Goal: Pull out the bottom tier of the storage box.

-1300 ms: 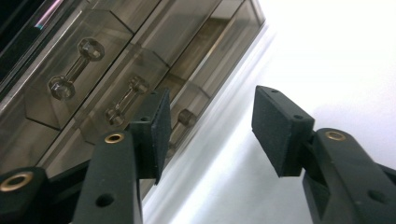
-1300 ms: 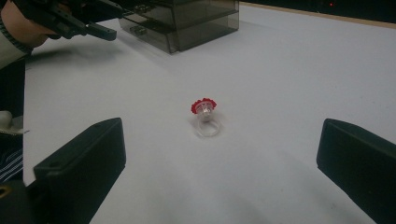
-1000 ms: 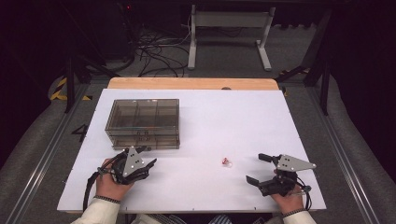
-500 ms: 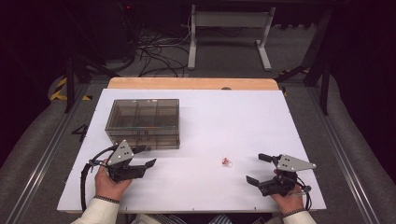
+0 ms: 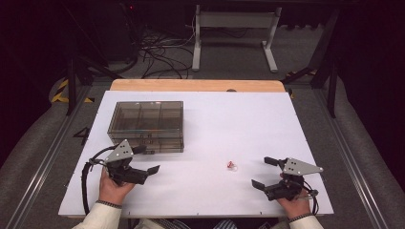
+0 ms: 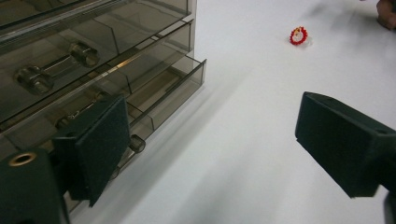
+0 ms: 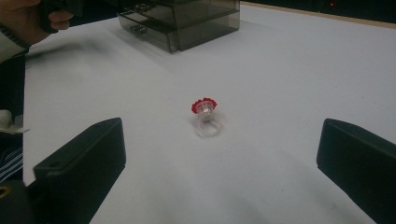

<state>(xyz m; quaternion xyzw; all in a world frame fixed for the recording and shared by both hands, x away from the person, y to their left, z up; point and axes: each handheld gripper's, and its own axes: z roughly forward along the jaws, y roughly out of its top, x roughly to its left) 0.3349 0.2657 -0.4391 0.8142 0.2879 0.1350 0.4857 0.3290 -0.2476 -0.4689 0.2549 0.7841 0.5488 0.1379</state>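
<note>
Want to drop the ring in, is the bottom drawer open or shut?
Open: the bottom drawer juts out past the upper drawer fronts.

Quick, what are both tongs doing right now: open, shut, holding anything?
Left tongs: open, jaws have just been opening, nothing between them, beside the drawer box.
Right tongs: open, empty, facing the ring.

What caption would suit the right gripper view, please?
Open right tongs face a clear ring with a red top.

My left tongs (image 5: 147, 160) sit low in my left hand (image 5: 113, 187), jaws just spread wide with nothing between them. My right tongs (image 5: 264, 172) rest in my right hand (image 5: 295, 204), jaws also wide apart and empty.
</note>
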